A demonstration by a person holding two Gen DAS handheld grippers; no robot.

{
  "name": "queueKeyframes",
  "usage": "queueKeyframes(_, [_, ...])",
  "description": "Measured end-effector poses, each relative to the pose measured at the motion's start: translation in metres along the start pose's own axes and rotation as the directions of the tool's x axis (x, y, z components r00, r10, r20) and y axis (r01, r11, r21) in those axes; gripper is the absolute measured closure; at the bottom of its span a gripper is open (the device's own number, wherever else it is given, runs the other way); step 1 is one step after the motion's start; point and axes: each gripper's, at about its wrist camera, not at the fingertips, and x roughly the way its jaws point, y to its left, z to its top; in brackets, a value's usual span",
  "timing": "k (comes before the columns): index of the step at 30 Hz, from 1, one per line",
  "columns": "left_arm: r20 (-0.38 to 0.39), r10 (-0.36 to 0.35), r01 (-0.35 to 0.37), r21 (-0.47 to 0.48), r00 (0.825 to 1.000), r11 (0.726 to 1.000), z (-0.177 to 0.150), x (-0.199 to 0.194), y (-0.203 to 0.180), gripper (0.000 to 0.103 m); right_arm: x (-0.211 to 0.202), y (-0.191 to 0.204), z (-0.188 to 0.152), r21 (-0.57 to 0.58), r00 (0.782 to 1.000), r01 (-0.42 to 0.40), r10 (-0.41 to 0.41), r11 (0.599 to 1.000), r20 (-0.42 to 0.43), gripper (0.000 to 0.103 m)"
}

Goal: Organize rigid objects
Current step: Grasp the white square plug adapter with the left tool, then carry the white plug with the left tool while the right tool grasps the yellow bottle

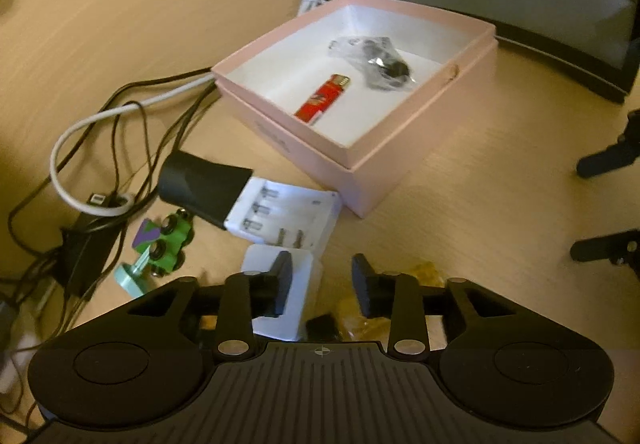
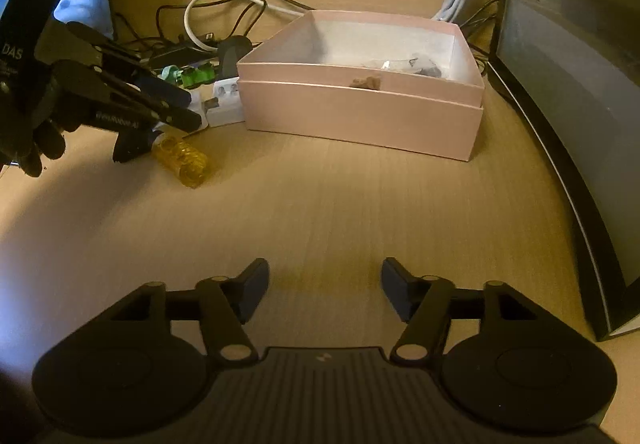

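We held the left claw (image 1: 321, 286) spread wide with nothing between its 2 fingers, low over a cluster of small things on the wooden desk (image 1: 460, 204). Under its left finger (image 1: 280, 284) sat a white plug block (image 1: 288, 296). Just beside its right finger lay a crinkly yellow object (image 1: 400, 308), and a small black piece (image 1: 320, 326) showed between the two. In the right view that yellow object (image 2: 186, 160) lay on the desk just under the left claw (image 2: 160, 104).

Ahead of the plug block was a white battery charger (image 1: 288, 212) with a dark grey piece (image 1: 200, 188) lying across its left end. To the left lay a green toy car (image 1: 168, 240) touching a pale green peg (image 1: 130, 276), amid black and white cables (image 1: 80, 148).

Further out stood the open pink box (image 1: 440, 132), its corner near the charger. Inside it we saw a red lighter (image 1: 322, 98) and a clear bag of dark parts (image 1: 376, 62), well apart from the loose things outside.

Our right claw (image 2: 324, 290) was also spread wide and empty, over a bare stretch of desk (image 2: 320, 212), well short of the pink box (image 2: 360, 116). A dark monitor (image 2: 568, 84) stood along the right, near the box.
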Motion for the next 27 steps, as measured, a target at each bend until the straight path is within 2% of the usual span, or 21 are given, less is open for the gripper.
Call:
queueKeyframes(3, [-0.016,-0.028,0.028,-0.023,0.999,0.999,0.005,0.002,0.000,0.053,0.002,0.006,-0.002,-0.014,1.000,0.003,-0.003,1.000,0.002,0.022])
queueKeyframes(8, [-0.006,-0.122,0.122,-0.042,0.992,0.992,0.018,0.002,-0.010,0.053,0.005,0.015,-0.002,-0.038,1.000,0.010,-0.010,0.999,-0.002,0.013])
queueKeyframes(11, [0.012,-0.147,0.147,-0.047,0.989,0.988,0.021,-0.005,-0.011,0.053,0.007,0.015,-0.001,-0.044,1.000,-0.001,0.001,0.999,-0.009,0.005])
queueKeyframes(13, [0.028,-0.128,0.130,-0.060,0.991,0.990,0.017,-0.013,0.000,0.053,0.009,0.017,0.000,-0.063,1.000,-0.008,0.007,0.998,-0.025,0.002])
queueKeyframes(15, [0.035,-0.077,0.080,-0.065,0.996,0.995,0.011,-0.019,0.013,0.053,0.011,0.017,0.002,-0.068,0.999,-0.017,0.014,0.998,-0.036,0.000])
queueKeyframes(18, [0.001,-0.034,0.034,-0.078,0.999,0.996,-0.001,-0.014,0.034,0.053,0.011,0.015,0.002,-0.075,0.999,-0.030,0.027,0.997,-0.037,0.000])
queueKeyframes(20, [-0.028,-0.031,0.028,-0.087,0.999,0.996,-0.006,-0.009,0.041,0.053,0.012,0.015,0.002,-0.078,0.999,-0.031,0.029,0.996,-0.032,0.000])
queueKeyframes(23, [-0.029,-0.041,0.038,-0.102,0.999,0.994,-0.007,-0.001,0.045,0.051,0.013,0.014,0.003,-0.086,0.999,-0.036,0.033,0.996,-0.032,0.000])
queueKeyframes(25, [-0.030,-0.053,0.050,-0.102,0.998,0.994,-0.007,0.002,0.045,0.053,0.013,0.014,0.004,-0.092,0.999,-0.040,0.037,0.995,-0.034,0.000])
queueKeyframes(27, [-0.035,-0.042,0.039,-0.081,0.999,0.996,-0.005,0.008,0.041,0.049,0.011,0.014,0.002,-0.094,0.999,-0.043,0.040,0.995,-0.034,0.000])
